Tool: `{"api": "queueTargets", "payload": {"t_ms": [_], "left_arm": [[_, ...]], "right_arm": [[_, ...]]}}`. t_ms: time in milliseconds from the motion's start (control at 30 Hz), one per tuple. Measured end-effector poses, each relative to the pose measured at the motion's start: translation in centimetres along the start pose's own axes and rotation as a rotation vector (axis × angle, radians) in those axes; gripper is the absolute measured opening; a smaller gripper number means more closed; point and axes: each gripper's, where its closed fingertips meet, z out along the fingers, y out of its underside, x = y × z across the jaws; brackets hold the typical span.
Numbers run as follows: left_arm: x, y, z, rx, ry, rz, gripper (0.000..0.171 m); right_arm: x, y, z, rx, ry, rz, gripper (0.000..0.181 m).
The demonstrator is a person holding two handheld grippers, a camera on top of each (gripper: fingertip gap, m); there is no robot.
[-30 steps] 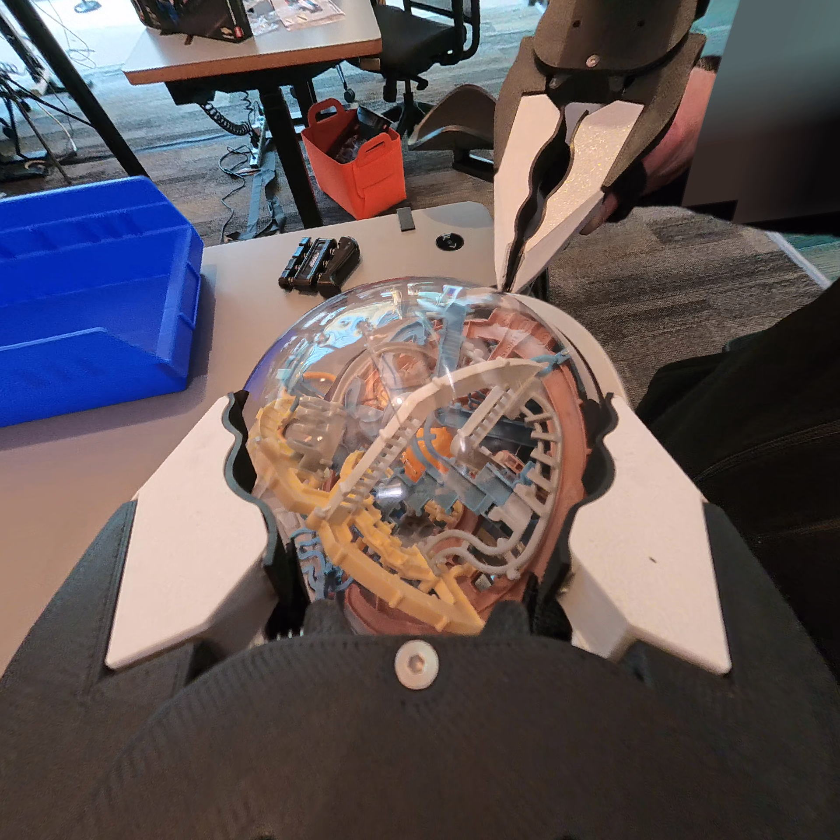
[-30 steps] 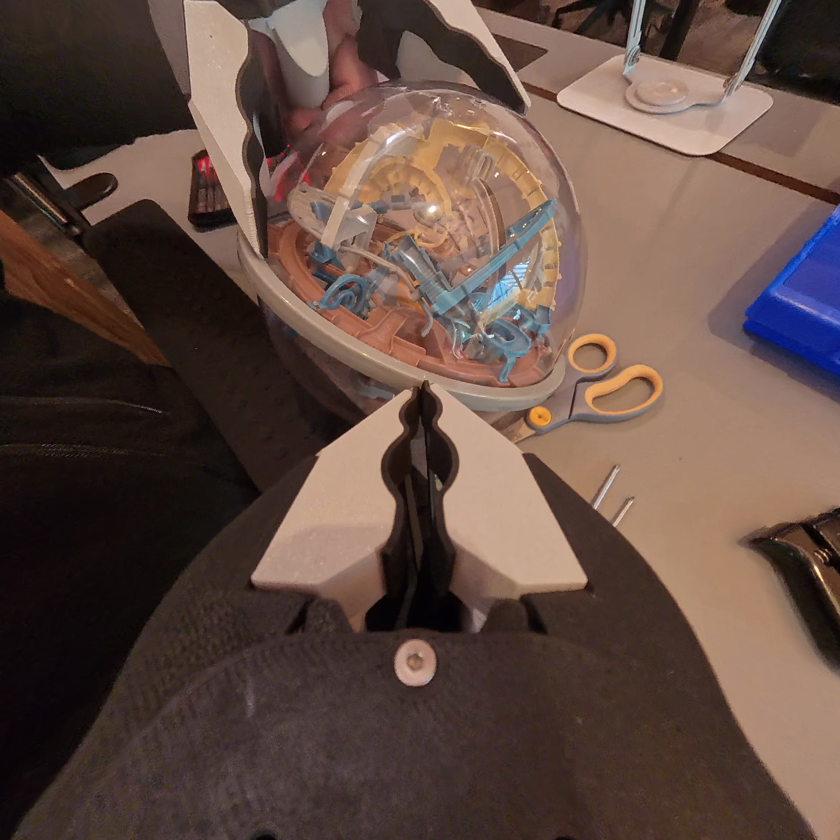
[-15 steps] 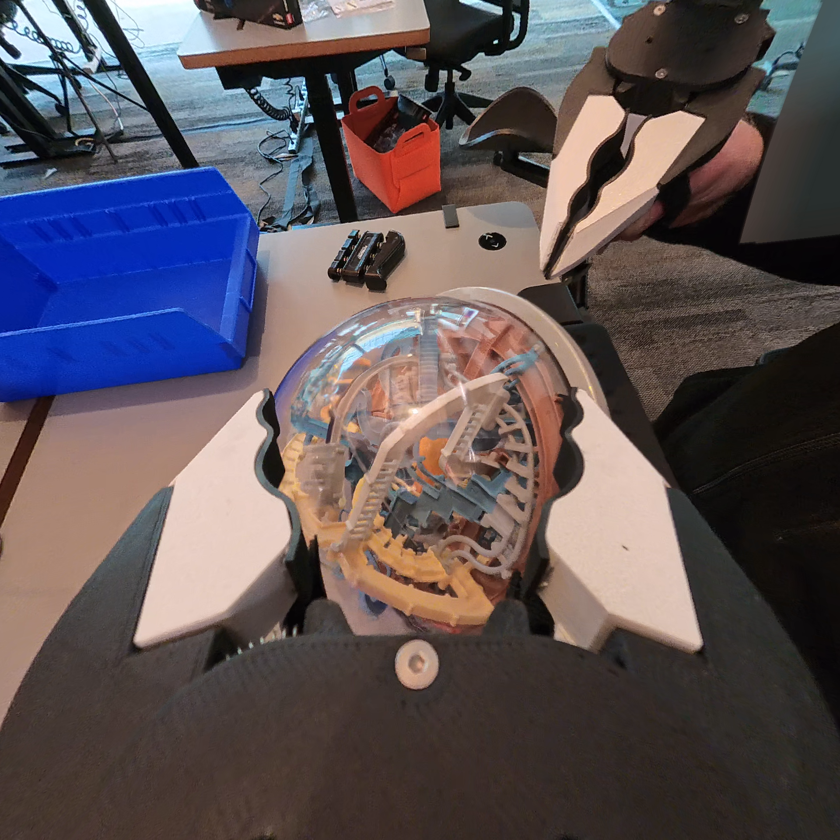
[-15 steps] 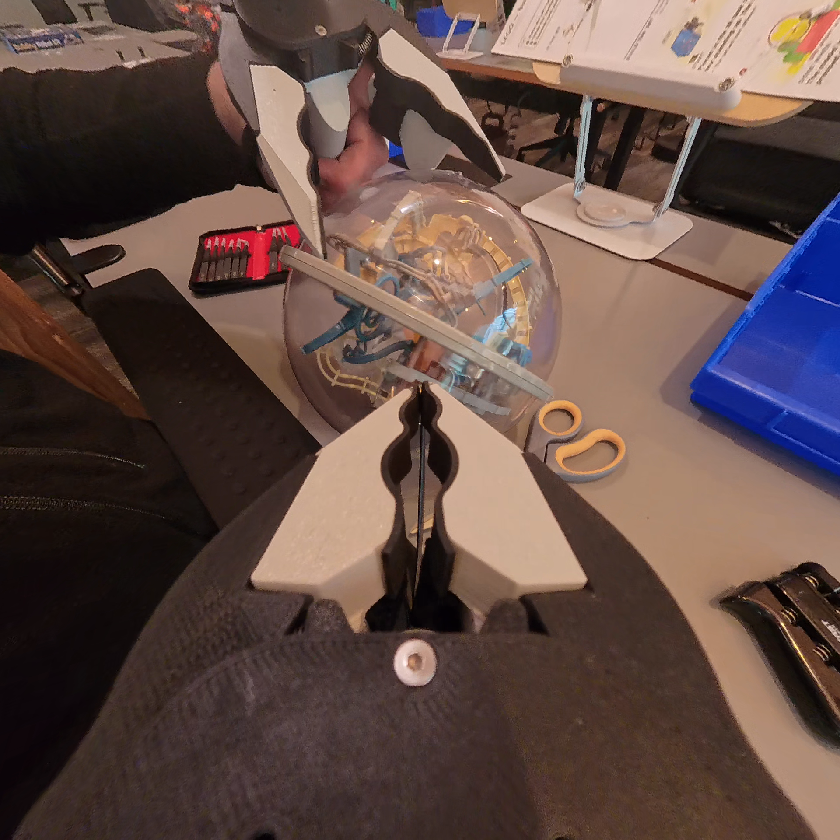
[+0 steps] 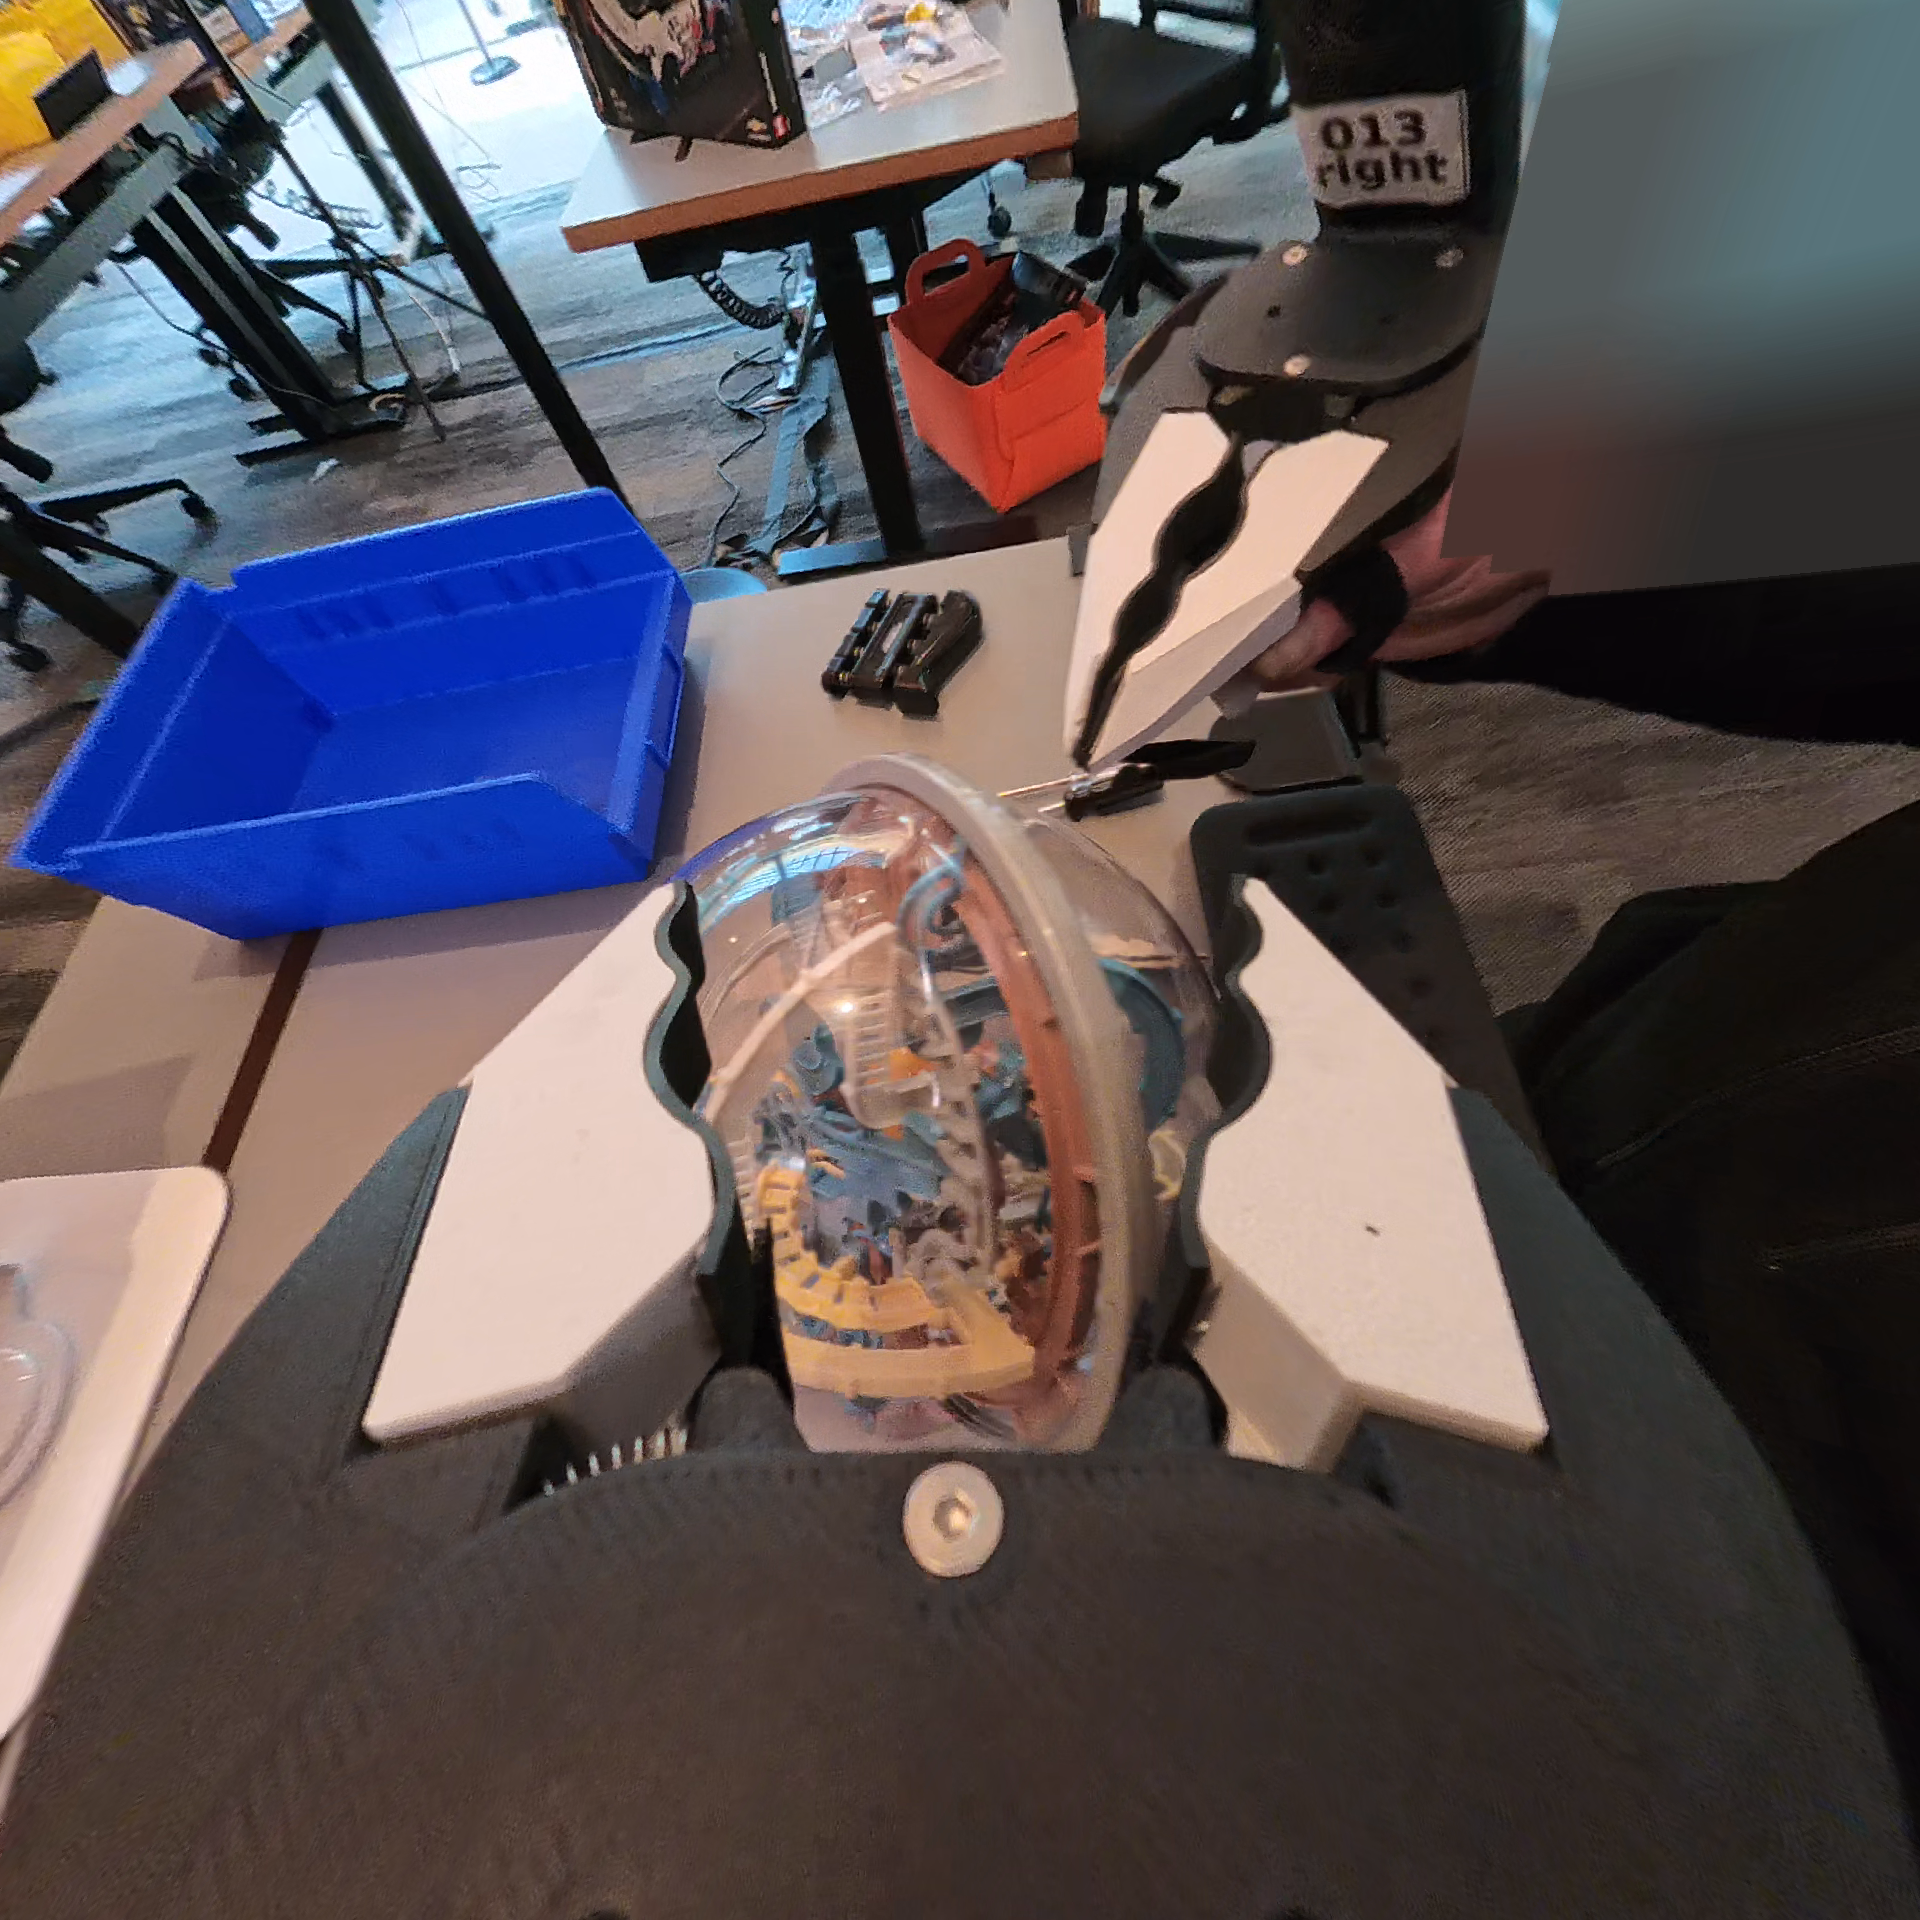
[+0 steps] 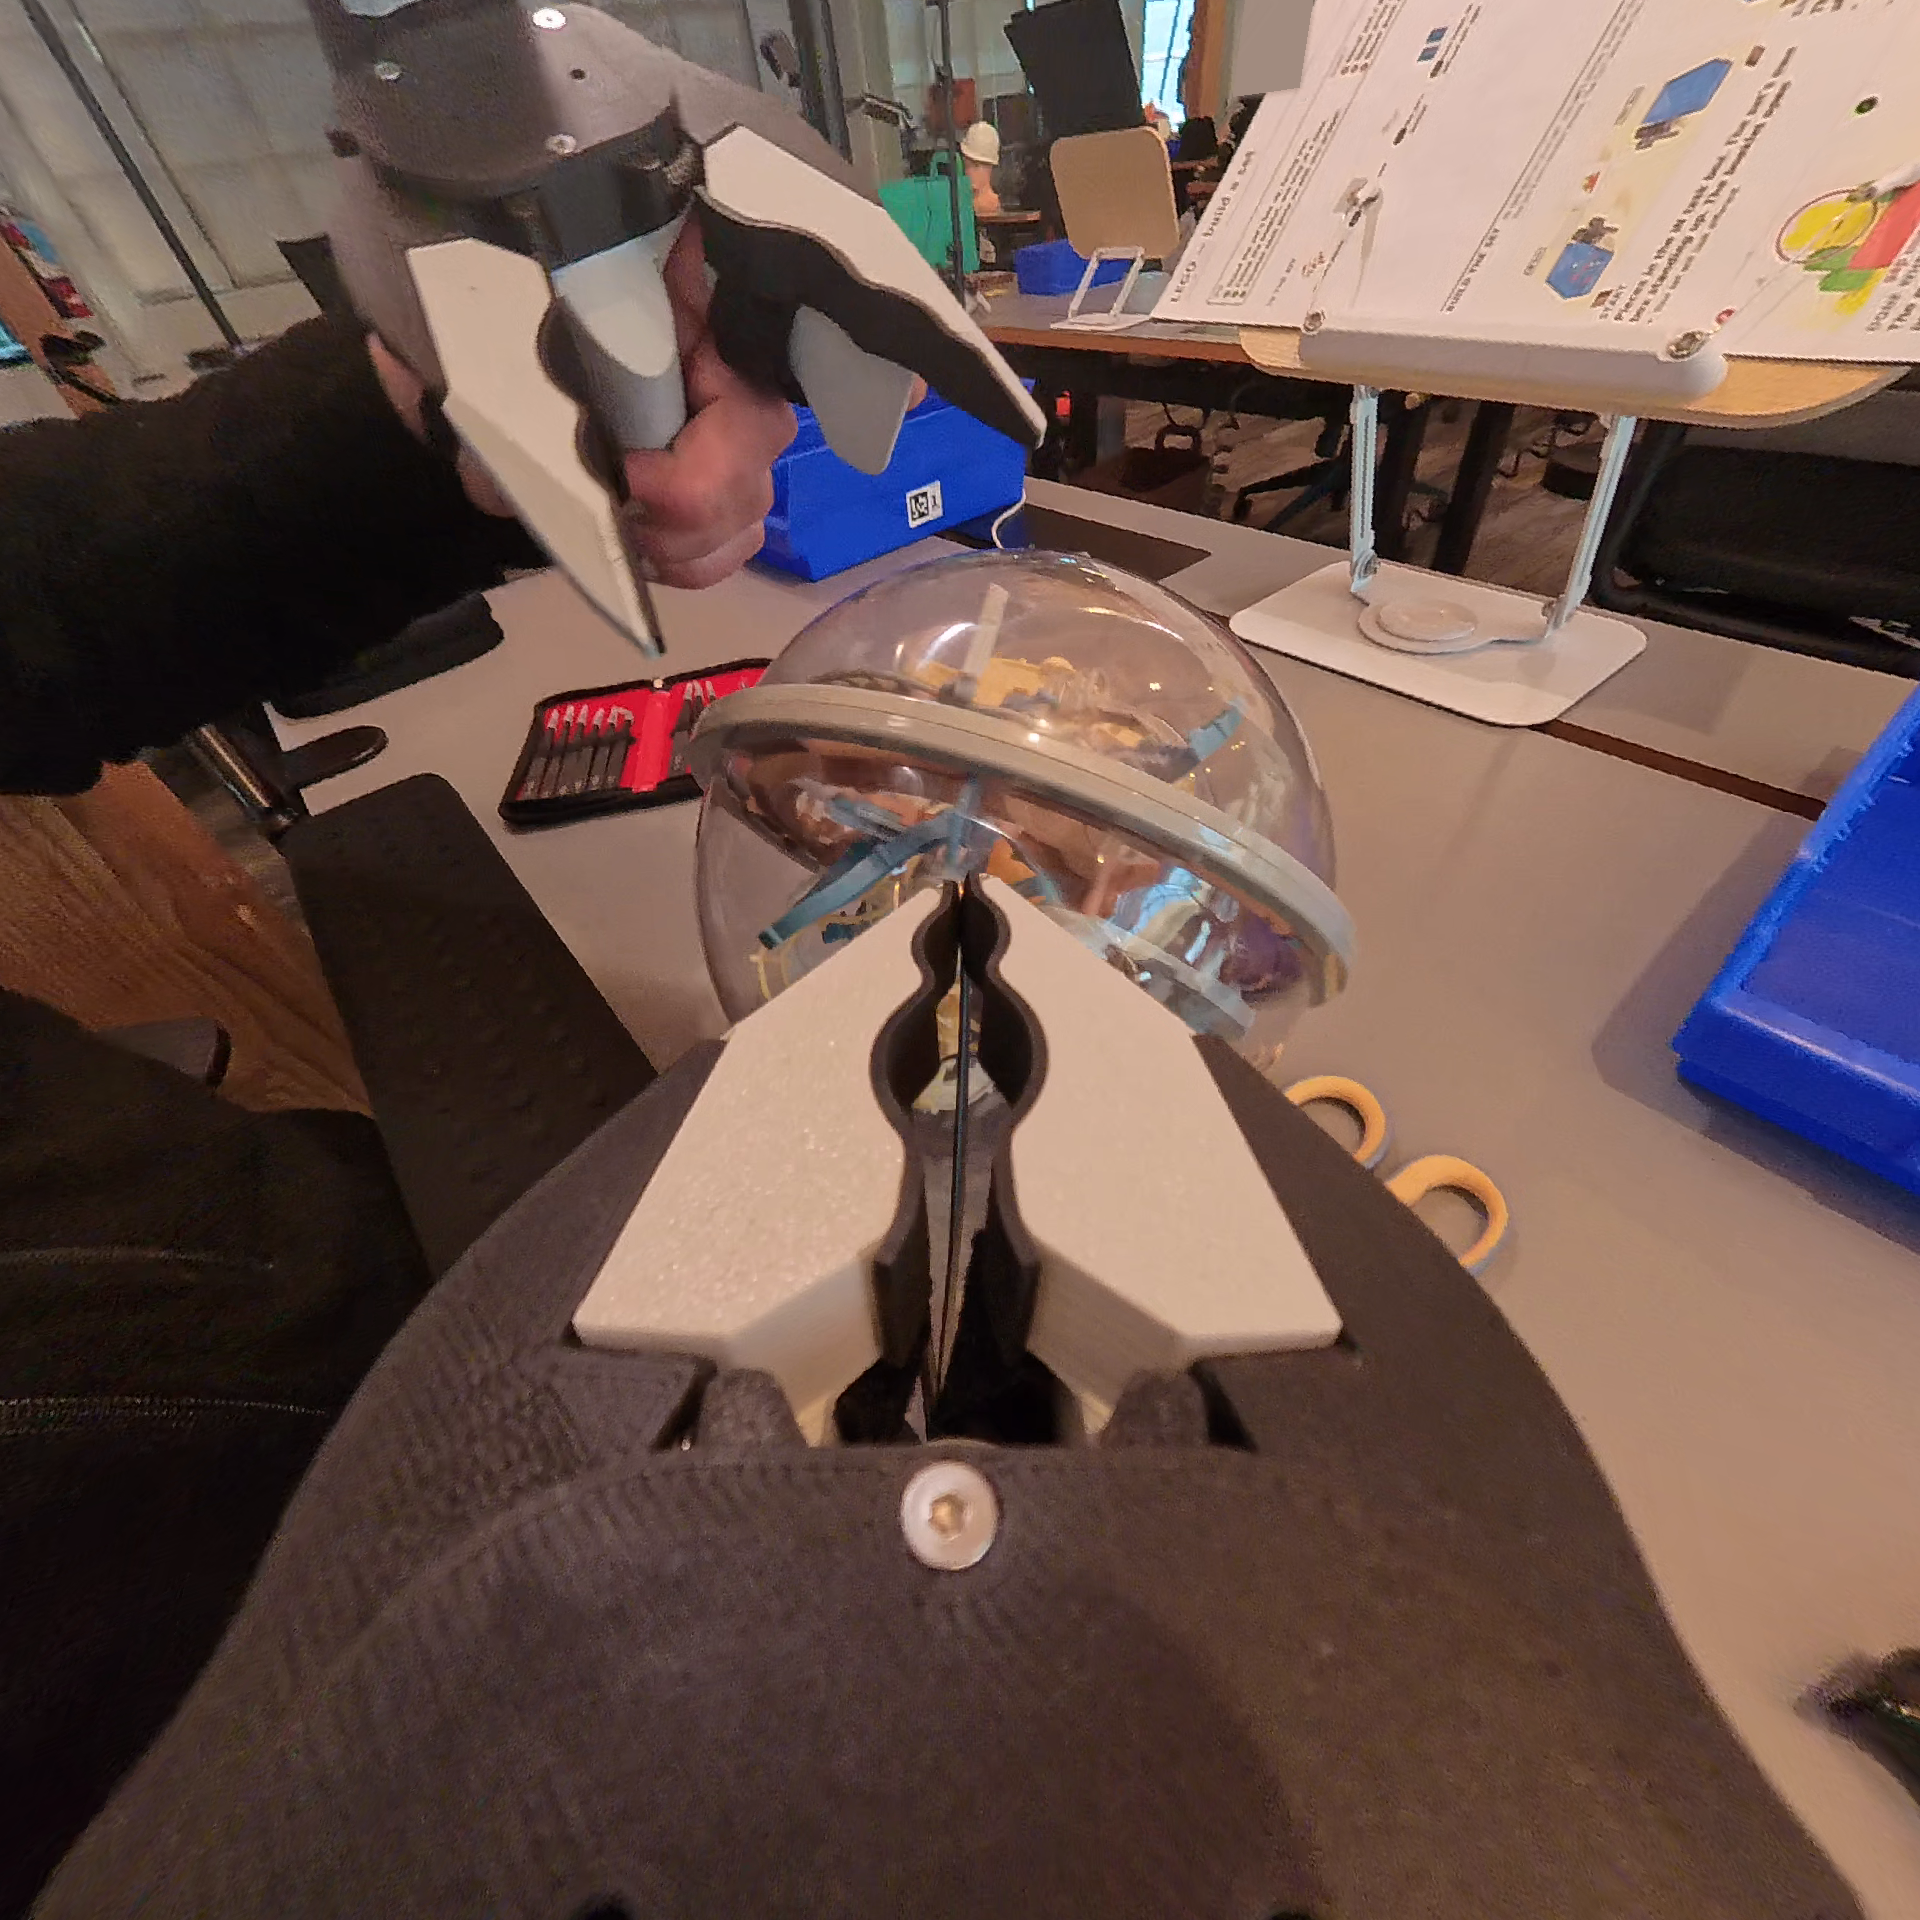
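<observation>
On the grey table (image 5: 499, 997), beside a blue plastic bin (image 5: 364, 727), a clear plastic maze globe (image 6: 1023, 800) sat free beneath the left gripper (image 6: 831, 540), jaws spread wide and empty, while the right gripper (image 6: 961, 904), jaws closed on nothing, hovered near it.

Maze ball (image 6: 1023, 790) blocks right tool (image 6: 961, 904) ahead; bare table (image 6: 1507, 883) between ball and blue bin (image 6: 1829, 997).

Blue bin (image 5: 395, 717), red tool case (image 6: 634, 738), yellow-handled scissors (image 6: 1444, 1195) on grey table (image 6: 1558, 935).
</observation>
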Motion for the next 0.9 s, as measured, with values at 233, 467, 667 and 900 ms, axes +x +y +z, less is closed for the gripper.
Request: {"api": "queueTargets", "payload": {"t_ms": [233, 467, 667, 900], "left_arm": [[-0.2, 1.9, 2.1, -0.141, -0.093, 0.064, 0.063], [-1.6, 1.5, 3.3, -0.183, -0.201, 0.158, 0.011], [-3.0, 1.7, 3.5, -0.191, -0.224, 0.114, 0.008], [-5.1, 1.5, 3.0, -0.152, -0.232, -0.005, 0.007]], "right_arm": [[1.2, 0.3, 1.1, 0.000, -0.022, 0.037, 0.000], [3.0, 0.2, 0.5, 0.023, -0.013, 0.068, 0.000], [3.2, 0.9, 0.6, 0.011, -0.012, 0.045, 0.000], [0.2, 4.7, 1.8, -0.144, -0.131, -0.060, 0.000]]}}
